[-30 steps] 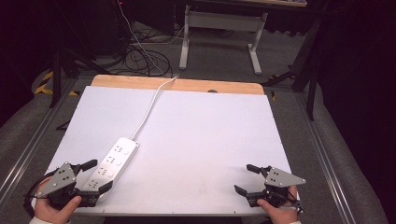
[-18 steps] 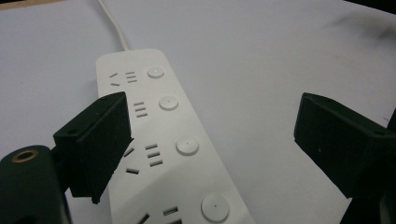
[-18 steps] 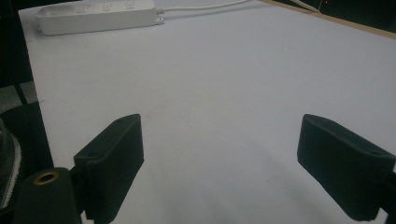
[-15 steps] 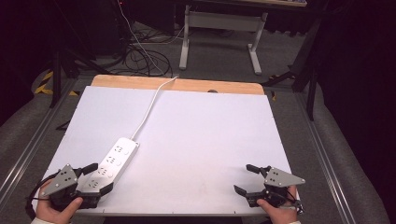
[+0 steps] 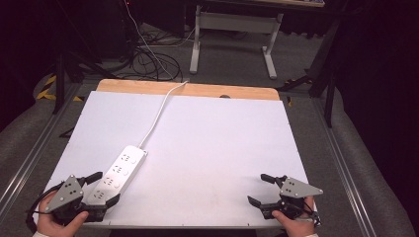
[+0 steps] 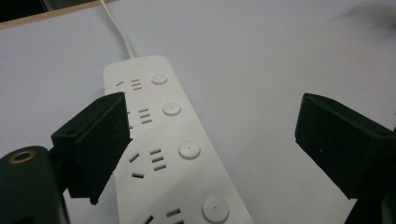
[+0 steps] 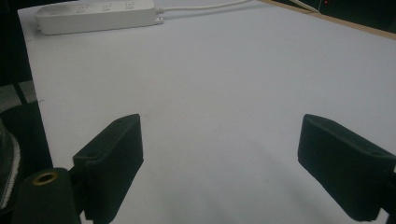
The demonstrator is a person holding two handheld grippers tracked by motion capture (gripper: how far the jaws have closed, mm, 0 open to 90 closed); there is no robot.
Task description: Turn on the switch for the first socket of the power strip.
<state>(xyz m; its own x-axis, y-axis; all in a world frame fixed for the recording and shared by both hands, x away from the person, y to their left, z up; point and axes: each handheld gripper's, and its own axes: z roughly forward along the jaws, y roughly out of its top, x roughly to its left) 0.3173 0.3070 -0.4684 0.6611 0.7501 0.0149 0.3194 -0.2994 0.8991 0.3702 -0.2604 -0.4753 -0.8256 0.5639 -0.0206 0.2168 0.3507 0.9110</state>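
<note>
Both grippers open at the table's near edge.
My left gripper [image 5: 101, 190] straddles the white power strip [image 5: 118, 171]; my right gripper [image 5: 261, 189] holds nothing.

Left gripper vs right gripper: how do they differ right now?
The left gripper sits at the near left corner with its jaws over the power strip; the right gripper sits at the near right with only bare table between its jaws. The left points up-right, the right points left. Both are open and hand-held.
</note>
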